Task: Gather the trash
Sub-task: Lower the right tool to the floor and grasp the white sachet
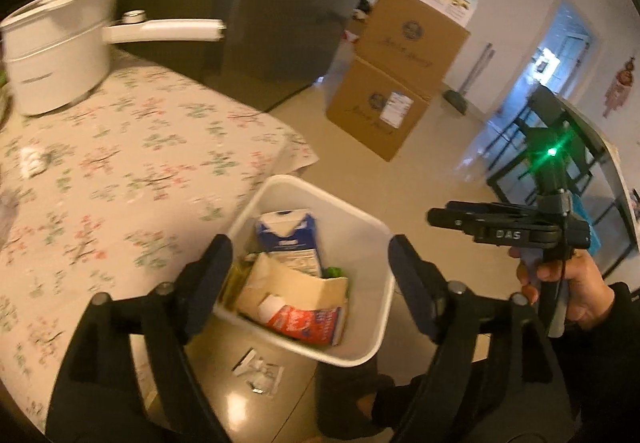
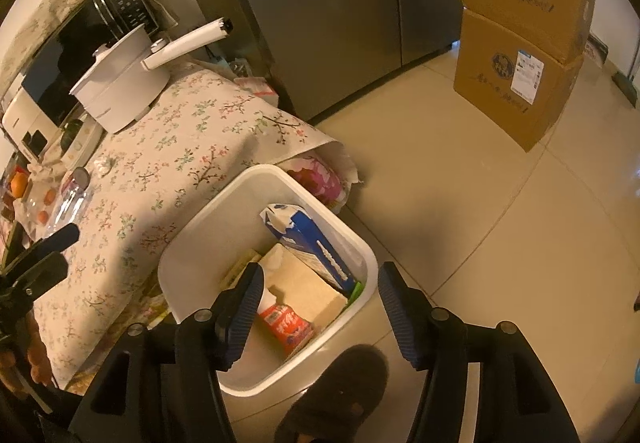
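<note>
We hold both grippers over the white square plastic bin [image 1: 360, 243] that stands on the tiled floor just beside the table with the floral cloth [image 1: 120, 163]. The left gripper [image 1: 310, 275] has its fingers wide apart with nothing between them; through the gap we look straight down into the bin. The right gripper [image 2: 320, 307] also has its fingers apart and empty, hanging over the bin's near rim.

Much of the collecting looks done, we judge. Inside the bin lie a blue and white drink carton [image 1: 290, 239], a flattened piece of brown cardboard [image 1: 296, 283] and a red and white printed wrapper [image 1: 304, 323], with something green at the edge that we cannot identify.

Some items seem left. A small torn white paper packet [image 1: 260, 369] lies on the floor just beside the bin, under the table's edge. On the tablecloth we see a crumpled white scrap [image 2: 103, 165] and a clear plastic bottle lying on its side [image 2: 72, 199]; whether the bottle counts as trash we cannot tell. The white electric pot with a long handle [image 1: 60, 43] and the two stacked brown cardboard boxes [image 2: 516, 55] appear to belong to the room.

With both grippers free, we judge the next step is to fetch one of those remaining scraps.
</note>
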Available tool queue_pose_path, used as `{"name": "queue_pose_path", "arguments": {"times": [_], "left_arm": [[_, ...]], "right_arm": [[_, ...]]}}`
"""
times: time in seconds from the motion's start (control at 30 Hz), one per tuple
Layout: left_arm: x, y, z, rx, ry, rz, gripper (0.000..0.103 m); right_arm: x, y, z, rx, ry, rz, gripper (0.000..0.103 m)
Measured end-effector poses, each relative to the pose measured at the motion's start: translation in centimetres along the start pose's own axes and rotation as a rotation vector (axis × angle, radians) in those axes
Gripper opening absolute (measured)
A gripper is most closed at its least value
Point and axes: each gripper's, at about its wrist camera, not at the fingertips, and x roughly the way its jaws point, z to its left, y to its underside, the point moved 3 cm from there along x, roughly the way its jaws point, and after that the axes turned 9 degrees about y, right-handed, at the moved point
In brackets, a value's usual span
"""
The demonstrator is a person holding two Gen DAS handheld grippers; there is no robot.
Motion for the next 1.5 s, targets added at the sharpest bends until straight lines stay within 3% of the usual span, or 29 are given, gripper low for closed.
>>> {"name": "queue_pose_path", "arguments": {"times": [0.27, 0.33, 0.5, 0.63, 0.83, 1.03, 1.33, 1.5], "left_arm": [[-4.7, 1.8, 3.6, -0.047, -0.130, 0.004, 0.087], [-6.0, 2.6, 4.4, -0.044, -0.171, 0.006, 0.087], [-9.7, 5.4, 6.6, -0.040, -0.261, 0.024, 0.089], [-12.9, 8.2, 8.8, -0.078, -0.321, 0.026, 0.090], [-14.9, 12.1, 11.1, -0.139, -0.369, 0.056, 0.090], [-15.5, 13.4, 12.5, -0.207, -0.384, 0.116, 0.090], [-17.7, 13.4, 14.3, -0.300, -0.360, 0.086, 0.090], [-18.0, 13.1, 14.6, -0.338, -0.325, 0.084, 0.090]], "right_arm": [[-1.8, 0.1, 3.1, -0.067, -0.026, -0.057, 0.067], [-2.8, 0.5, 4.6, -0.096, -0.040, -0.090, 0.073], [-4.5, 3.4, 9.4, -0.160, -0.117, -0.129, 0.079], [-3.5, 7.4, 14.7, -0.288, -0.142, -0.119, 0.080], [3.7, 16.2, 22.2, -0.378, -0.197, 0.067, 0.081], [14.1, 23.8, 25.7, -0.463, -0.088, 0.213, 0.081], [23.8, 26.3, 23.6, -0.502, 0.143, 0.256, 0.081], [26.9, 27.0, 23.2, -0.486, 0.162, 0.289, 0.080]]}}
